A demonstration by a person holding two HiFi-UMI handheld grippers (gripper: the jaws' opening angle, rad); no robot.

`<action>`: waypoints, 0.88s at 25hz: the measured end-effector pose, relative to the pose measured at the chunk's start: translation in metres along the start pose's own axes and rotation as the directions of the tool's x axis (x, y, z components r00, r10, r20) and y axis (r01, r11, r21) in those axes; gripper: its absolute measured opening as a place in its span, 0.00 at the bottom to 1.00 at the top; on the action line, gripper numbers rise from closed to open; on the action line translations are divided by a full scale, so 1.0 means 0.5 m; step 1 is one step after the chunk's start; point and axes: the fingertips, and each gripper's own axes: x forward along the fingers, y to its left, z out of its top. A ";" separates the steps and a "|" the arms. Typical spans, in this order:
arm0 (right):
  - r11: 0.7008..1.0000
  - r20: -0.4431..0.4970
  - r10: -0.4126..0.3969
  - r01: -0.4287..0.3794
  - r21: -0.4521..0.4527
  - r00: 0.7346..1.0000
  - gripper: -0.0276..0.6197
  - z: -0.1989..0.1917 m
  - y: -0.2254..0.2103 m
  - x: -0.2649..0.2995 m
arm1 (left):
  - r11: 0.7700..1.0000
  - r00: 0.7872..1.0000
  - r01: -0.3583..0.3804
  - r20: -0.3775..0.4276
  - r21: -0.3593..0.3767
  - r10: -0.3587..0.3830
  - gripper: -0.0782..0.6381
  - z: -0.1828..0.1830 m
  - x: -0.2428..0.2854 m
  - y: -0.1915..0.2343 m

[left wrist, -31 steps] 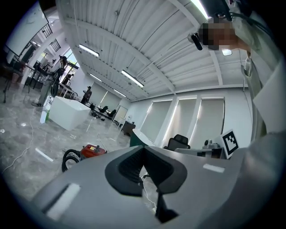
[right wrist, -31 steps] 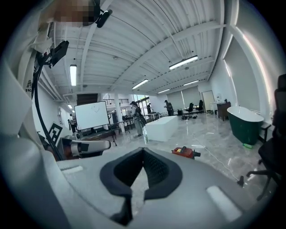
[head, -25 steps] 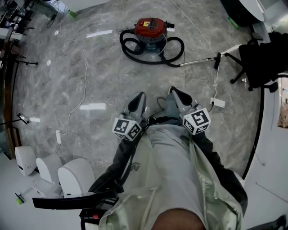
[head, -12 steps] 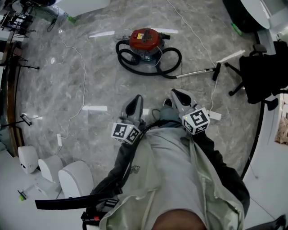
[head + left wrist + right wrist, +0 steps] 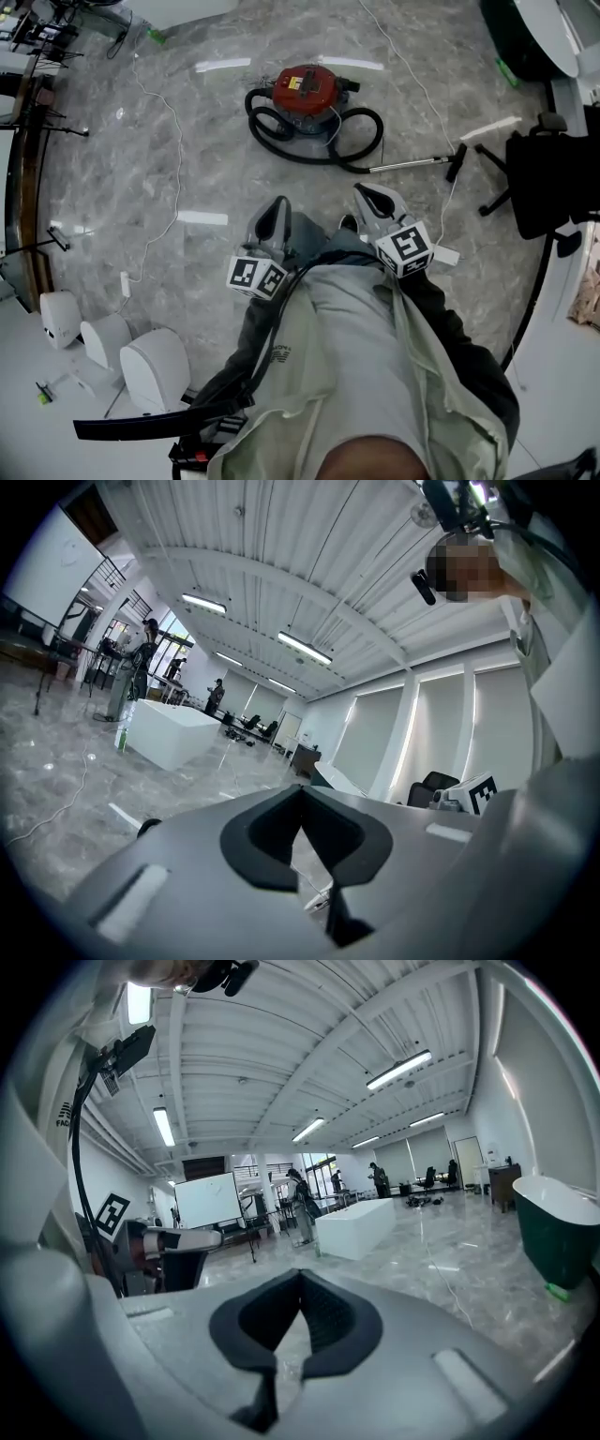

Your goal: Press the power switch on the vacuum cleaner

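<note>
A red vacuum cleaner point(image 5: 307, 88) stands on the grey marble floor point(image 5: 187, 159) ahead of me. Its black hose point(image 5: 354, 131) loops round it, and its metal wand point(image 5: 411, 164) lies to the right. Both grippers are held in front of my body, well short of the vacuum. My left gripper point(image 5: 277, 206) is shut and holds nothing, as its own view shows point(image 5: 302, 789). My right gripper point(image 5: 368, 194) is likewise shut and empty point(image 5: 300, 1275). Both gripper views point level across the hall, and neither shows the vacuum.
A black office chair point(image 5: 547, 183) stands at the right. A white cord point(image 5: 167, 122) runs down the floor to a plug point(image 5: 125, 283). White rounded units point(image 5: 155, 370) sit at the lower left. A white adapter point(image 5: 446, 255) lies by my right side. A white block point(image 5: 361, 1225) stands farther off.
The vacuum cleaner has slid lower in the head view, closer to me, as I walk towards it. Both grippers stay shut and level in front of my body.
</note>
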 end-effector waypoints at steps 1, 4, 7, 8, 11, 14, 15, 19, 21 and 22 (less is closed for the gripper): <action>1.000 0.001 0.001 -0.001 0.003 1.000 0.04 0.002 -0.004 0.005 | 1.000 1.000 -0.001 0.006 0.004 0.001 0.11 0.006 0.007 0.005; 1.000 -0.006 -0.004 0.004 0.008 1.000 0.04 0.003 -0.021 0.023 | 1.000 1.000 0.002 -0.003 0.003 -0.002 0.11 0.010 0.032 0.014; 1.000 -0.016 -0.024 0.024 0.010 1.000 0.04 0.007 -0.040 0.050 | 1.000 1.000 0.020 -0.019 -0.003 -0.020 0.11 0.009 0.064 0.036; 0.999 -0.018 -0.035 0.035 0.010 0.999 0.04 0.009 -0.047 0.062 | 1.000 0.999 0.028 -0.025 -0.005 -0.028 0.11 0.010 0.078 0.049; 0.997 -0.027 -0.074 0.075 0.011 0.997 0.04 0.016 -0.069 0.105 | 0.998 0.998 0.059 -0.038 -0.025 -0.059 0.11 0.015 0.125 0.094; 0.994 -0.034 -0.110 0.111 0.014 0.993 0.04 0.038 -0.092 0.174 | 0.993 0.994 0.104 -0.034 -0.050 -0.106 0.11 0.036 0.186 0.153; 0.993 -0.030 -0.120 0.121 0.014 0.992 0.04 0.052 -0.096 0.204 | 0.991 0.992 0.120 -0.033 -0.051 -0.122 0.11 0.050 0.206 0.175; 0.989 -0.007 -0.150 0.150 0.008 0.989 0.04 0.121 -0.091 0.332 | 0.983 0.978 0.185 -0.092 -0.010 -0.185 0.11 0.101 0.268 0.268; 0.987 -0.004 -0.162 0.162 0.011 0.987 0.04 0.148 -0.087 0.396 | 0.972 0.963 0.222 -0.173 0.076 -0.206 0.11 0.113 0.296 0.309; 0.986 -0.003 -0.168 0.168 0.015 0.986 0.04 0.158 -0.083 0.423 | 0.962 0.954 0.245 -0.206 0.120 -0.217 0.11 0.120 0.307 0.326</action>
